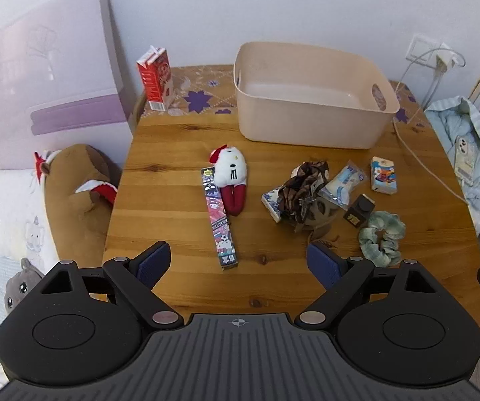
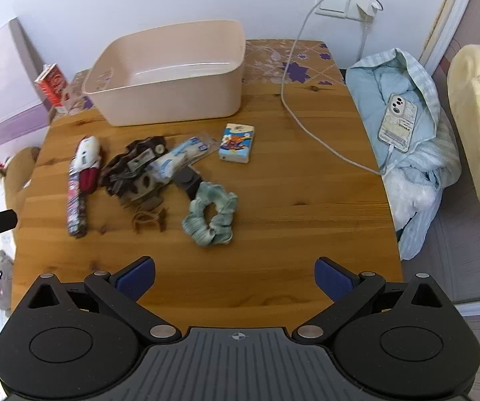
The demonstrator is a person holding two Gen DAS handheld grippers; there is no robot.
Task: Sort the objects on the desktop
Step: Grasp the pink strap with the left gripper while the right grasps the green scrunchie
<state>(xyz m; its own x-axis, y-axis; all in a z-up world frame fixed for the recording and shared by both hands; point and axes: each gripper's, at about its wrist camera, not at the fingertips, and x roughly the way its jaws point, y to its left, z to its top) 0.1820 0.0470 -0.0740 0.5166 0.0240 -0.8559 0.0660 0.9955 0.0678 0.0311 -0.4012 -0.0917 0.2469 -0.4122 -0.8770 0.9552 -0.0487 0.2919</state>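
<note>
On the wooden table [image 1: 173,220] [image 2: 290,220] lie a white cat plush [image 1: 230,173] [image 2: 88,160], a long patterned strip [image 1: 219,220] [image 2: 75,200], a brown scrunchie pile [image 1: 302,190] [image 2: 133,170], a clear packet [image 1: 342,183] [image 2: 180,157], a tissue pack [image 1: 383,174] [image 2: 236,142], a small dark box [image 1: 358,210] [image 2: 188,178] and a green scrunchie [image 1: 382,235] [image 2: 210,215]. An empty beige bin [image 1: 310,123] [image 2: 169,100] stands behind them. My left gripper [image 1: 240,262] and right gripper [image 2: 235,275] hover open above the near table edge, holding nothing.
A red carton [image 1: 154,80] [image 2: 52,87] stands at the back left. A white cable [image 1: 420,163] [image 2: 307,127] runs across the table to a phone [image 2: 397,122] on blue bedding [image 2: 407,153]. A brown plush [image 1: 76,193] leans at the left edge.
</note>
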